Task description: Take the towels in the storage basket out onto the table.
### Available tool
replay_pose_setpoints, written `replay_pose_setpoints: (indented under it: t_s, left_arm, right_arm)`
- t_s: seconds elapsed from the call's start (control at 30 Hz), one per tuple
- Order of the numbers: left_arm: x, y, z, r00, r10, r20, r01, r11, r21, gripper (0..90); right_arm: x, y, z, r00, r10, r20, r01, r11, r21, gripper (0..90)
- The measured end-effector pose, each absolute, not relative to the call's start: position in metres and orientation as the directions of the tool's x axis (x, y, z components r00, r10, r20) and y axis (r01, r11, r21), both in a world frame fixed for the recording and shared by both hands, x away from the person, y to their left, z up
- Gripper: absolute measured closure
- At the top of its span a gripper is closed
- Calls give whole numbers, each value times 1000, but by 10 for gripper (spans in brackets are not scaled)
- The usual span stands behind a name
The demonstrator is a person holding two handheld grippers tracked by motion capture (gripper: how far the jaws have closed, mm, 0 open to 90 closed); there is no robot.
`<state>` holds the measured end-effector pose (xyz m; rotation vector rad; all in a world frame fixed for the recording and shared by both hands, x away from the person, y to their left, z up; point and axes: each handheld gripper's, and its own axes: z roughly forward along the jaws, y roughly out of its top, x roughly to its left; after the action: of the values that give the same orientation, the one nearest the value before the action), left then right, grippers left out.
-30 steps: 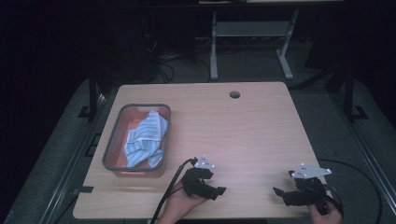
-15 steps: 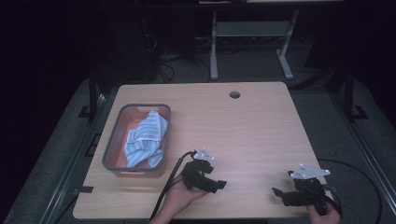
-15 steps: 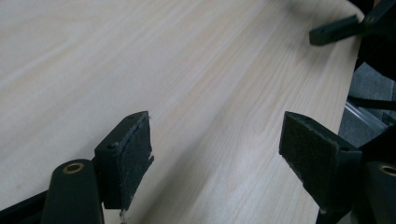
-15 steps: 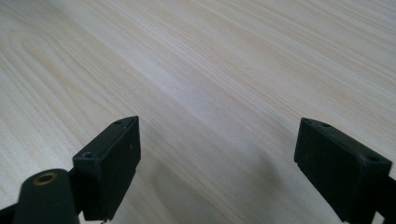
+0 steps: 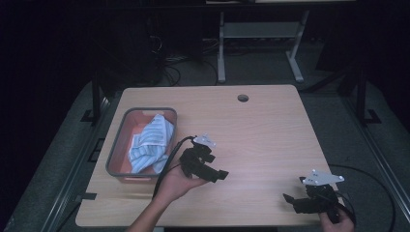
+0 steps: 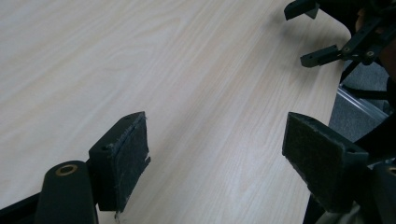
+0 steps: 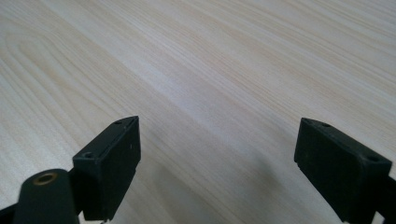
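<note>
Pale wood is lying bare under the left gripper (image 5: pixel 218 175), whose jaws have just been opening and are standing wide with nothing between them. To its left, the striped cloth (image 5: pixel 149 143) is sitting in the grey tray (image 5: pixel 116 145); reaching there should come from above. The right gripper (image 5: pixel 290 199) is waiting wide open and empty, near right.

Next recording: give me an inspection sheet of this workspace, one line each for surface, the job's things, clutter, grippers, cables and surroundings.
Surface: light wood table, round hole near far edge.
Job's things: striped blue cloth crumpled inside grey bin at table's left.
Clutter: nothing seen.
Grippers: left gripper beside the bin, jaws have just been opening, nothing between them; right gripper at near right corner, jaws open, empty.
Cables: black cable trails from left gripper; another loops off the right edge.
Surroundings: dark room, grey stand and tangled wires on the floor beyond.
</note>
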<state>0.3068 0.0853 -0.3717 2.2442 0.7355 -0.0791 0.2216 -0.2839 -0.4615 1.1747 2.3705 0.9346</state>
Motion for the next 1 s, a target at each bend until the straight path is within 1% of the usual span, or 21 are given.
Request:
replay_pose_setpoints:
  t_s: [0.1,0.33,0.5,0.7,1.0]
  left_arm:
    - [312,93,-362,833,481,-272,528,-547,650,221]
    - [328,110,-348,819,511,-263,547,-553,629,227]
    - [340,124,-341,800,520,-300,576,-525,626,227]
    - [350,139,-336,774,567,-283,599,-511,616,227]
    - [364,162,-333,729,623,-283,641,-475,603,234]
  right_arm:
    - [222,-285,-461,-600,800,-7,578,440,687,140]
    - [222,-283,-462,-602,799,-4,579,440,687,140]
    - [222,-283,-462,-603,798,-4,579,441,686,140]
    - [222,-283,-461,-604,797,-3,576,439,689,140]
    - [222,-283,-461,-611,792,-12,571,451,686,140]
